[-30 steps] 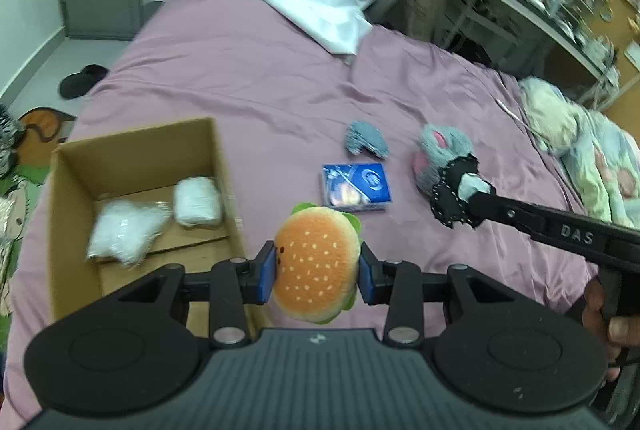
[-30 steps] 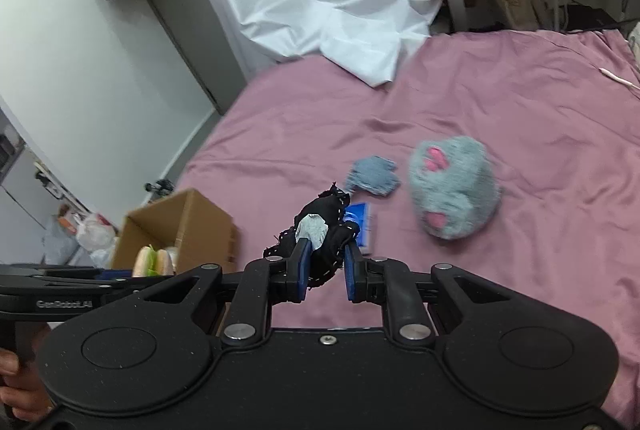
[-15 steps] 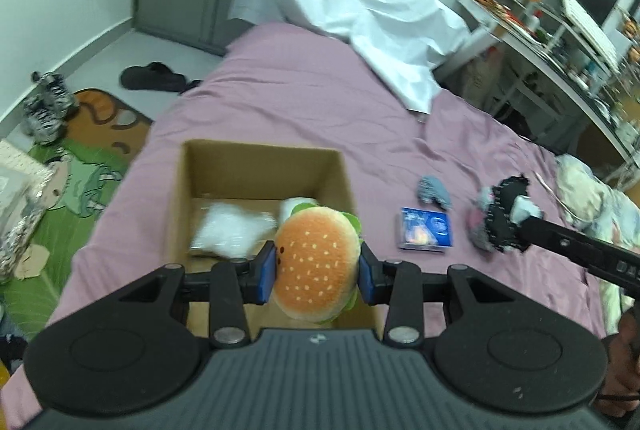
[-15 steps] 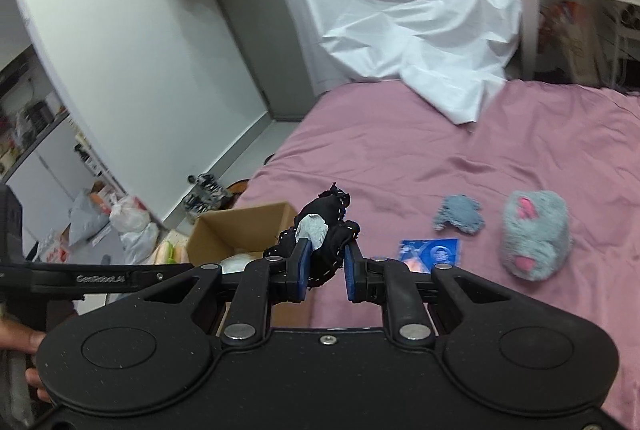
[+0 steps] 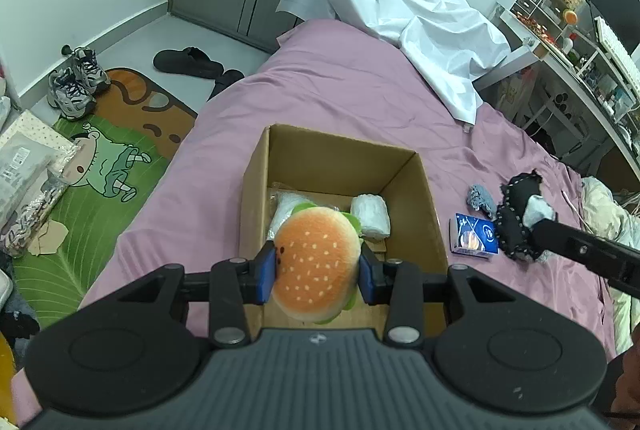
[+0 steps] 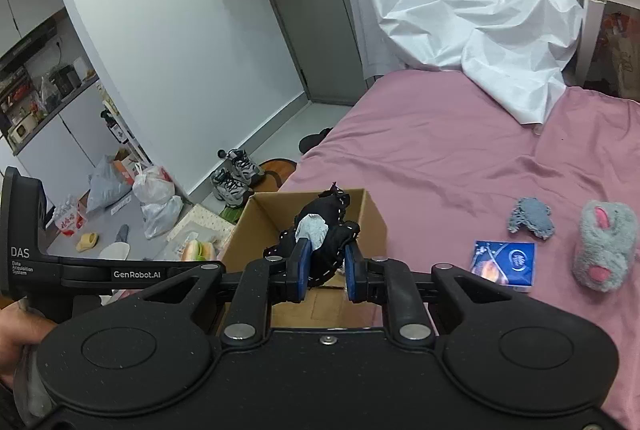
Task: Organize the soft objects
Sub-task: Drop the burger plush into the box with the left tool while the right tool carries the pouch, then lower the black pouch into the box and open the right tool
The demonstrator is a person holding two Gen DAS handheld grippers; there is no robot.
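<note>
Left wrist view shows a pink bed (image 5: 360, 101) carrying an open cardboard box (image 5: 420, 197), with two white wrapped bundles (image 5: 370, 216) on its floor. Just above the box's near edge, the left gripper (image 5: 318, 272) has its jaws pinching a burger plush (image 5: 316, 262). To the right, the right gripper (image 6: 325, 264) has its jaws pressed onto a black-and-white soft toy (image 6: 320, 230), held over the box. A grey plush (image 6: 604, 246), a blue packet (image 6: 504, 262) and a small grey cloth (image 6: 530, 218) lie on the bed beside the box.
</note>
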